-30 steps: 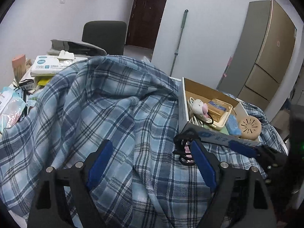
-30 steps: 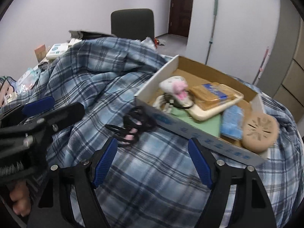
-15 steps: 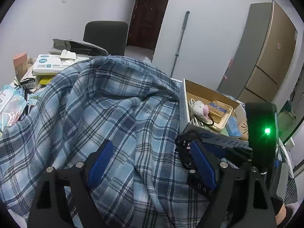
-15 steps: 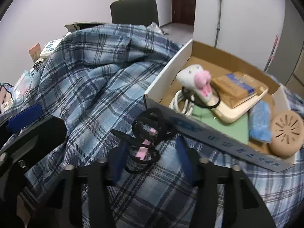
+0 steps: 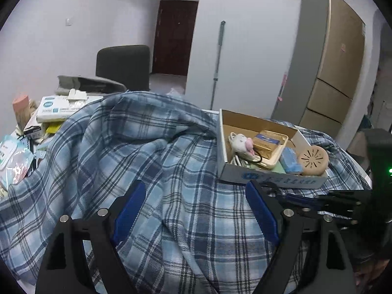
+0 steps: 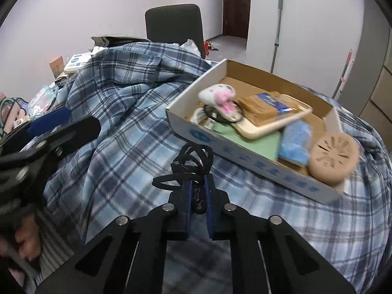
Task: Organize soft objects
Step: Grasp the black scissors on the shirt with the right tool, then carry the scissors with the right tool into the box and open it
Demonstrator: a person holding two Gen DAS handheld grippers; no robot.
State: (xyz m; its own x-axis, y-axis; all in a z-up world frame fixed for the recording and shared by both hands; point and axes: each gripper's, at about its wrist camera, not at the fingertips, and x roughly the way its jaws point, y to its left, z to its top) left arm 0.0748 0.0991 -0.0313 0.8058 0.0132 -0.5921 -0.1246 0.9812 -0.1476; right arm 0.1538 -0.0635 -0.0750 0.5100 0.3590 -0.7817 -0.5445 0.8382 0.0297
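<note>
A blue plaid cloth (image 5: 152,161) (image 6: 117,127) lies heaped over the table. In the right wrist view my right gripper (image 6: 197,191) is shut on a bundle of black hair ties (image 6: 193,164), whose loops stick out past the fingertips, just in front of the cardboard box (image 6: 247,161). In the left wrist view my left gripper (image 5: 193,210) stands open over the plaid cloth with nothing between its fingers. The right gripper (image 5: 303,199) shows at the right of that view, below the box (image 5: 269,178).
The box holds a white and pink plush (image 6: 220,96), a cream tray with a brown packet (image 6: 269,112), a blue pack (image 6: 296,139) and a round beige disc (image 6: 333,156). Boxes and packets (image 5: 56,107) crowd the table's far left. A black chair (image 5: 122,66) stands behind.
My right gripper moved forward onto the black hair ties and closed on them. The left gripper stayed open over the cloth, hardly moving.
</note>
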